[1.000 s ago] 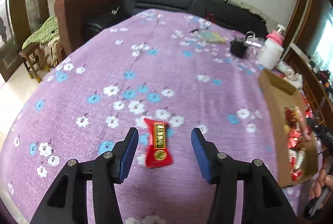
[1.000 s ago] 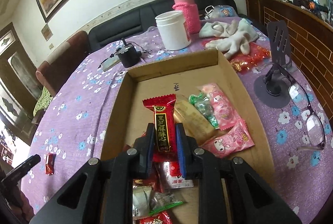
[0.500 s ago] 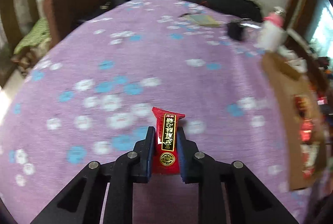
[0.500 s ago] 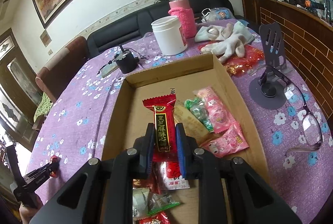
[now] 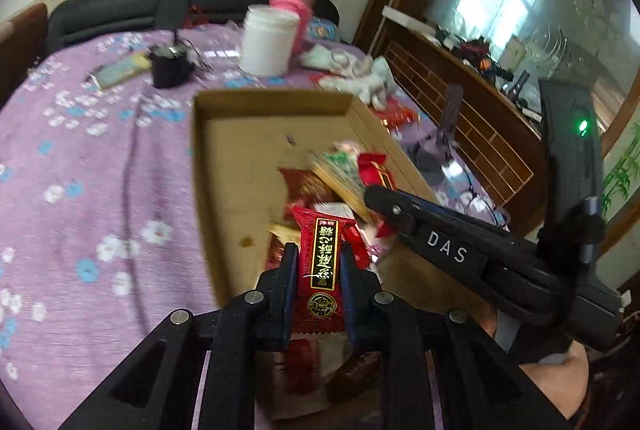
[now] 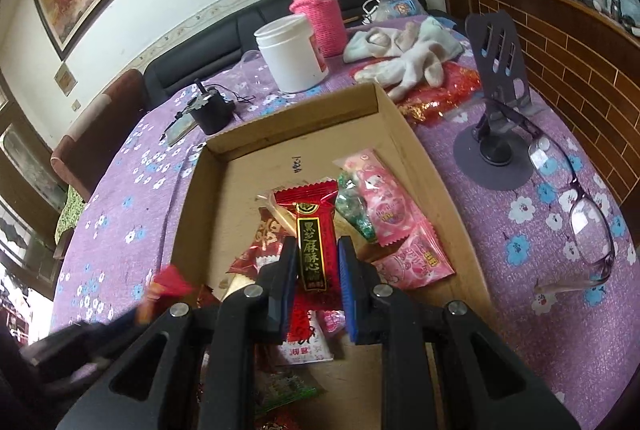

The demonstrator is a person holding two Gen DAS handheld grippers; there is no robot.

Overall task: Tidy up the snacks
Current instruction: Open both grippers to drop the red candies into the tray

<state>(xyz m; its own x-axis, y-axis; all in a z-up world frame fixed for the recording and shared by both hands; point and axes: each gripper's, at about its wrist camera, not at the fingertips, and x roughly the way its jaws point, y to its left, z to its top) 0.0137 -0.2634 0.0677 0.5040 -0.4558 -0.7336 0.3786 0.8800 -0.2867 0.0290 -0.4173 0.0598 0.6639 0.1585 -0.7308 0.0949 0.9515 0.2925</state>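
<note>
Left gripper (image 5: 316, 276) has swung from open tablecloth to above the cardboard tray (image 5: 224, 102), pinching its red candy (image 5: 322, 262) — right gripper (image 6: 318, 272) likewise clamps another (image 6: 314, 242) — next: release into tray.

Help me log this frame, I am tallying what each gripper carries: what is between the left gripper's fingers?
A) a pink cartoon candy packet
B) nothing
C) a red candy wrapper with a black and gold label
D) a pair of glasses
C: in the left wrist view the left gripper is shut on a red candy wrapper with a black and gold label, held over the cardboard box.
</note>
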